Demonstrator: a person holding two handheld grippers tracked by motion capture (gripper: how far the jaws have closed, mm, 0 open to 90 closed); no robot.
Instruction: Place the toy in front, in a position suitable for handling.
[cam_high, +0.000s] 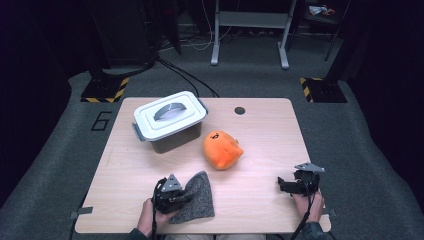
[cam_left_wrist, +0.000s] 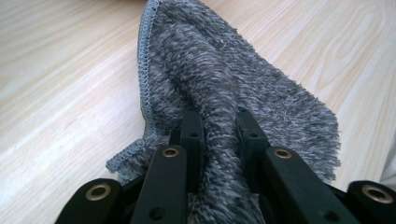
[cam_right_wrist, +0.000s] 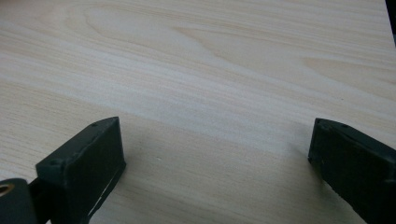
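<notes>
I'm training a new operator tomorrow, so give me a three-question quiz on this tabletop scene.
1. True or false: the left gripper is shut on the grey cloth.
2. What lies between the right gripper's jaws? A) the orange plush toy B) bare table C) the cloth
3. Name the item standing beside the orange plush toy, toward the far left of the table.

Key:
1. True: its jaws pinch a fold of the cloth.
2. B: the jaws stand wide apart over bare wood.
3. The lidded grey bin, with its handle folded flat on the lid.
</notes>
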